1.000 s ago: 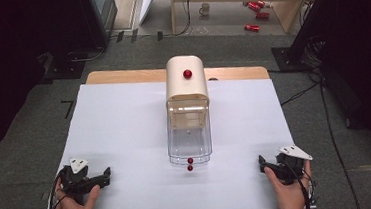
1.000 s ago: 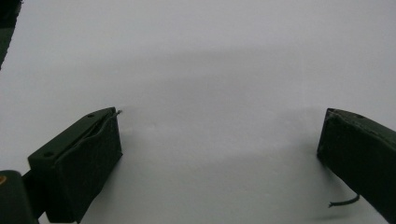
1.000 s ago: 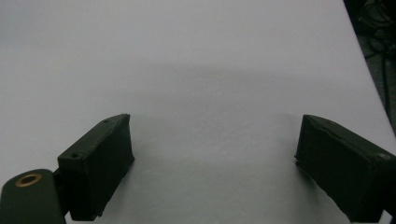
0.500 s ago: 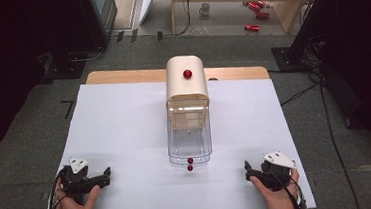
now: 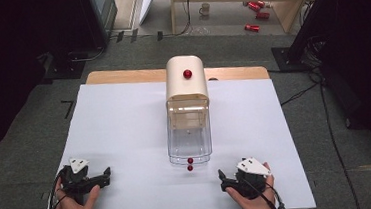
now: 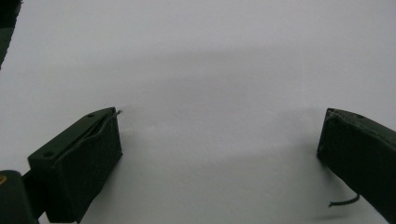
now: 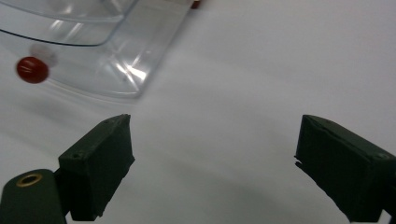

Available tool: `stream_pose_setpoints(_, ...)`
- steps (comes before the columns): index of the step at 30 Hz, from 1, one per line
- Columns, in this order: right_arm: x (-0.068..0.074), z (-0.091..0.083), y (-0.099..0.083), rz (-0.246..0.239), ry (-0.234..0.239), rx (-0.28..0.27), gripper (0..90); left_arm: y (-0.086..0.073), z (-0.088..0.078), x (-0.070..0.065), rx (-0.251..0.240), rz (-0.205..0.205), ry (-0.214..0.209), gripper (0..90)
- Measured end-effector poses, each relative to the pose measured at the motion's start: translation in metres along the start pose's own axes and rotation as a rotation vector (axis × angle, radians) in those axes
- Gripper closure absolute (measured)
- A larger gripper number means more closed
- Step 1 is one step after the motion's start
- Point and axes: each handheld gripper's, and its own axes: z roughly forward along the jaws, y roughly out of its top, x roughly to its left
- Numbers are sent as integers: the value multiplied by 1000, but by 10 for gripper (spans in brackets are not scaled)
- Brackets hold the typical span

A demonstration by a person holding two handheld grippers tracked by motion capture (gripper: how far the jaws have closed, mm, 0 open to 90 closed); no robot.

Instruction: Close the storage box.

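Black foam pads [image 7: 100,163] on the right gripper [image 5: 227,179] stand wide apart with nothing but white table cover between them; the left gripper [image 5: 101,177] is equally spread and empty, resting low at the near left edge. Just ahead of the right jaws sits the clear plastic drawer [image 5: 189,144], pulled out of the cream rounded cabinet [image 5: 185,82], with a small red round knob [image 5: 190,161] on its front wall. In the right gripper view that knob lies off to the left, not between the pads. The risk is a misaligned approach: a pad could strike the thin transparent wall and shove the light drawer. A loose pinch on so small and smooth a ball could also slip off.
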Motion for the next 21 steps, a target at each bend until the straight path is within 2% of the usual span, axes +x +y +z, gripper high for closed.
stream_pose_setpoints(7, 20, -2, 3, -16, 49, -18, 109, 0, 0, 0, 0, 0, 0, 0)
stream_pose_setpoints(12, 38, -3, 5, -40, 102, -34, 137, 0, 0, 0, 0, 0, 0, 0)
stream_pose_setpoints(17, 47, -2, 6, -53, 135, -41, 149, 0, 0, 0, 0, 0, 0, 0)
stream_pose_setpoints(21, 56, -3, 7, -57, 170, -62, 222, 0, 0, 0, 0, 0, 0, 0)
